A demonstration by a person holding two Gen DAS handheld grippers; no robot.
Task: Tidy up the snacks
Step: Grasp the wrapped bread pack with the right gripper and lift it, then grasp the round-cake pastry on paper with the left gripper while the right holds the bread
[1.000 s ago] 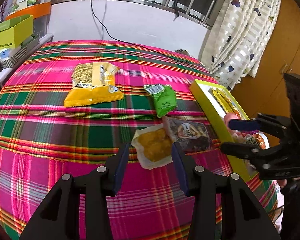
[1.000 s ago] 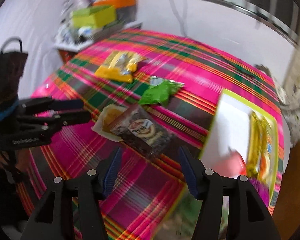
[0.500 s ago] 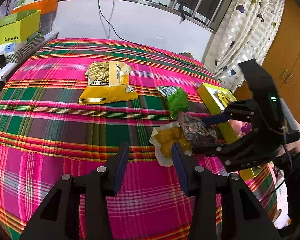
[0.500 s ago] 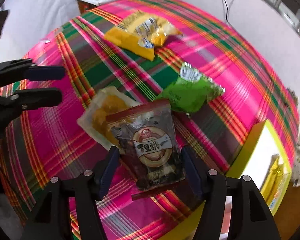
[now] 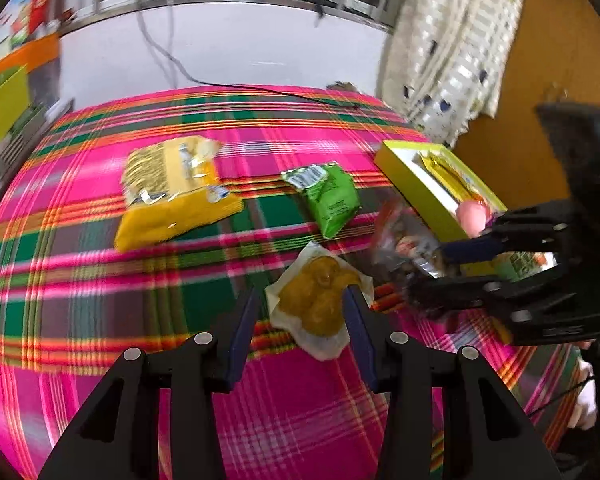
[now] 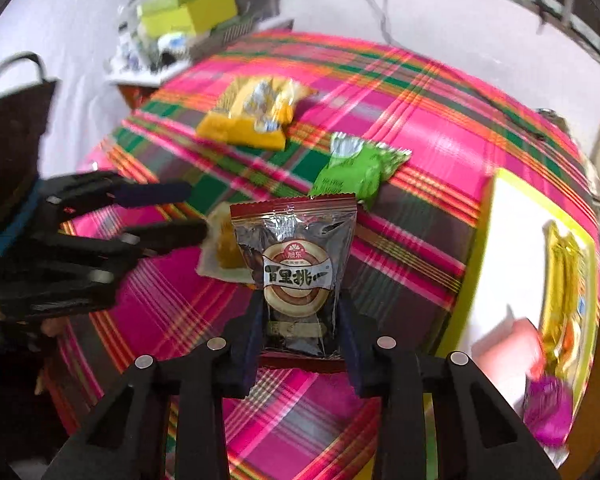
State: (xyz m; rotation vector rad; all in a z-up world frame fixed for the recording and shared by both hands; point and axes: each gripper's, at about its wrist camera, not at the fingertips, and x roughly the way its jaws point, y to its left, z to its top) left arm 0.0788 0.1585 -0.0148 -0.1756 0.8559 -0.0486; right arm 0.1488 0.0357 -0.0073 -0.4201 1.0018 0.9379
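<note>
Right hand-held gripper (image 6: pixel 300 330) now closing on dark snack pouch (image 6: pixel 296 268), lifted off plaid cloth (image 6: pixel 440 152), left hand-held gripper (image 5: pixel 300 332) still wide.

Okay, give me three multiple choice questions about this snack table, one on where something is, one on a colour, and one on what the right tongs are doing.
1. Where does the pale packet with yellow pieces lie?
A. Inside the yellow-green box
B. On the plaid cloth, between the fingers of the left tongs
C. On top of the yellow bag

2. What colour is the small packet beside the yellow bag?
A. Green
B. Blue
C. White

3. What are the right tongs doing?
A. Hanging with nothing between them
B. Gripping the box rim
C. Closing on the dark packet with the red top edge

Answers: 1 B, it rests on the cloth framed by the left tongs. 2 A, its wrapper is green. 3 C, the packet stands between the fingers.
</note>
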